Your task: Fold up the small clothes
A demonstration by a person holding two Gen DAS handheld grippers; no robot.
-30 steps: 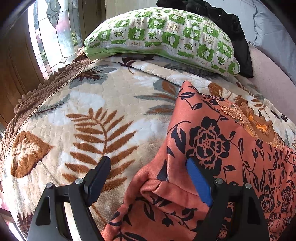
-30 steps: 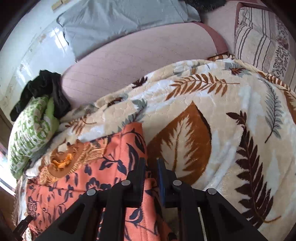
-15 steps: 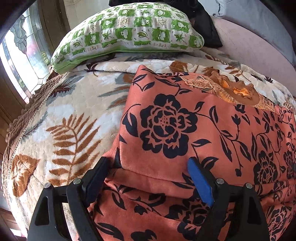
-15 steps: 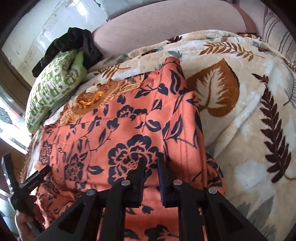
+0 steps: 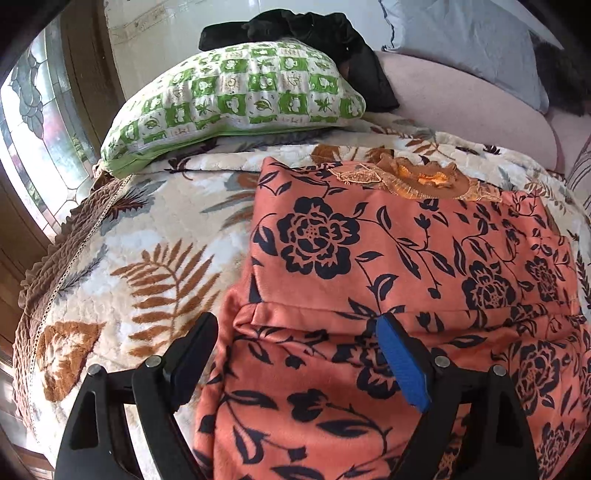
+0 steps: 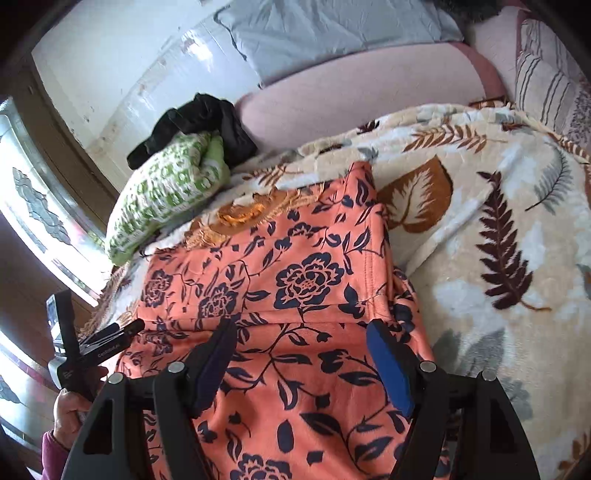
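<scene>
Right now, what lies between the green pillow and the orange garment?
In the left wrist view, only a strip of leaf-print blanket separates the pillow from the garment; nothing else lies there.

Bed (image 5: 155, 236), bright, perhaps stained-glass window (image 5: 33, 122)

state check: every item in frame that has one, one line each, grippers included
orange floral garment: lying on the blanket, top part folded down over the lower part, fold edge running across
left gripper: open, fingers apart over the garment's left edge
right gripper: jaws have just been opening, garment released, nothing pinched
leaf-print blanket: spread over the bed
green checked pillow: lying flat
black clothing: crumpled, unfolded, behind the pillow
</scene>
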